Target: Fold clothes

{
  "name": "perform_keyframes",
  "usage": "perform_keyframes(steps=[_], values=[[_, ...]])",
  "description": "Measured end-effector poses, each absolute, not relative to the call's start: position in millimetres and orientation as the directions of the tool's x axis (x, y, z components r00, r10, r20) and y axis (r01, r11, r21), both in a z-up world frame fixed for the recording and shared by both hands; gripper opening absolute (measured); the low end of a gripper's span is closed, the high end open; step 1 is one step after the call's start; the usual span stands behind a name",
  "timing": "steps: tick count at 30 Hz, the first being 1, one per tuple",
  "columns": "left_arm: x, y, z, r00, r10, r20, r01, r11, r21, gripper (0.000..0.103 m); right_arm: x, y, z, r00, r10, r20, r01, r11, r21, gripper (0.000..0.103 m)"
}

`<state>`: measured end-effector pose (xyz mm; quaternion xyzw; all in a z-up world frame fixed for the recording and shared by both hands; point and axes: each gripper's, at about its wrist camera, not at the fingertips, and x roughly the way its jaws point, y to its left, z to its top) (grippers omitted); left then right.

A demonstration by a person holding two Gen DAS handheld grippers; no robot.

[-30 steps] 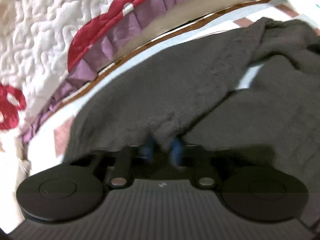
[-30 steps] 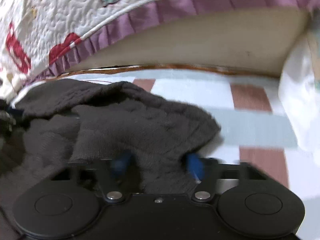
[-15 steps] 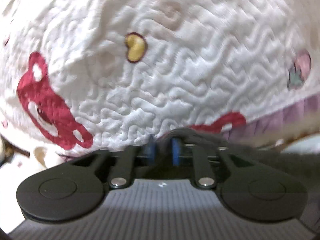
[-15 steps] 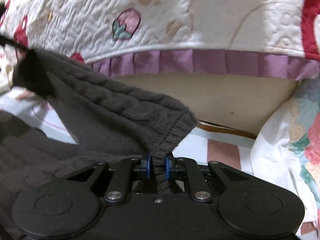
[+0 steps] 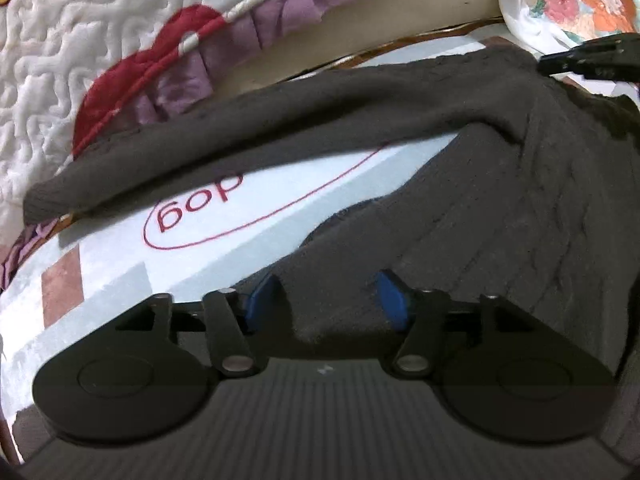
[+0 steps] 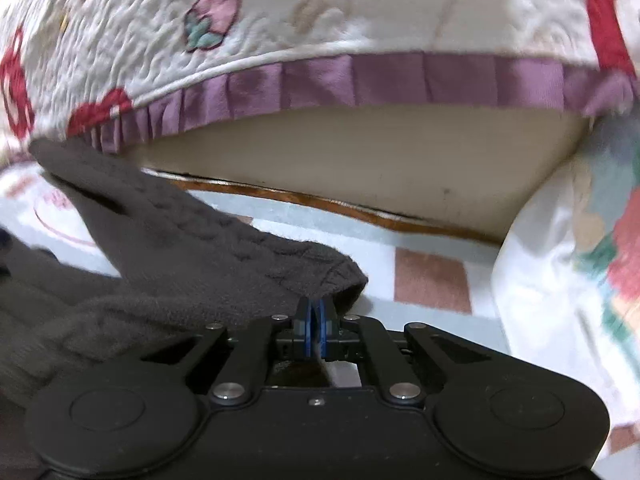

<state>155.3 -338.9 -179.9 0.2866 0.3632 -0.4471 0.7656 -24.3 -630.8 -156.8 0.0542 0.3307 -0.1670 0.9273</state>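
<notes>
Item: dark grey cable-knit sweater (image 5: 500,208), spread on a bed over a pale blue sheet (image 5: 248,248) printed with dusty-pink squares. In the left wrist view one sleeve (image 5: 240,148) runs long across the upper part of the sheet toward the left; the body lies bunched at right and lower centre.

Left gripper (image 5: 326,300): jaws apart and opening. A fold of the sweater's edge sits between the blue pads (image 5: 260,304); the pads do not press on it.

Right gripper (image 6: 316,320): blue pads closed together, pinching the ribbed edge of the sweater (image 6: 192,264) at a corner. Its black tip also shows at the upper right of the left wrist view, at the sweater's far edge.

Surroundings: white quilted coverlet (image 6: 320,16) with purple ruffled trim, red motifs and a pink strawberry patch, hanging above and behind the sheet. Below it a cream panel (image 6: 360,160) with a brown wooden rim along its base bounds the far side of the sheet. A floral-print pillow (image 6: 580,260), white with red and green, stands at right, close to the right gripper.

Open room: bare sheet between sleeve and body in the left wrist view, and a bare strip ahead of the right gripper up to the wooden rim.

Writing: red oval outline on the sheet enclosing the word "dog", seen upside down (image 5: 200,204).
</notes>
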Motion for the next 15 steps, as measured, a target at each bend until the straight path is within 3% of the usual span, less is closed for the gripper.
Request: perform_keyframes(steps=[2,6,10,11,13,14,15], values=[[156.2,-340.3,-181.3,0.351,-0.466,-0.812,0.886,0.445,0.127,0.074,-43.4,-636.6,-150.5,0.730,-0.289,-0.620,0.389,0.921,0.029,0.009],[157.8,-339.8,-187.4,0.383,-0.457,-0.803,0.864,0.485,0.136,0.092,-105.2,-654.0,-149.9,0.744,-0.289,-0.602,0.483,0.855,0.187,0.050],[171.6,-334.6,-194.5,0.349,-0.466,-0.813,0.823,0.567,0.028,0.095,-160.6,-672.2,-172.3,0.755,-0.194,-0.627,0.526,0.750,0.401,0.052],[168.7,-335.8,-192.1,0.347,-0.471,-0.811,0.829,0.558,0.031,0.090,-167.4,-670.9,-175.5,0.757,-0.172,-0.630,0.527,0.731,0.433,0.052],[162.9,-338.2,-187.3,0.344,-0.481,-0.807,0.840,0.541,0.036,0.052,-181.2,-668.4,-181.7,0.763,-0.129,-0.634,0.528,0.691,0.494,0.057],[158.0,-340.7,-183.7,0.366,-0.481,-0.797,0.844,0.532,0.068,0.005,-187.1,-666.2,-184.7,0.766,-0.109,-0.634,0.526,0.673,0.521,0.059],[150.0,-345.4,-178.5,0.425,-0.474,-0.771,0.842,0.520,0.144,0.006,-190.4,-661.9,-187.6,0.769,-0.092,-0.632,0.521,0.663,0.537,0.060]])
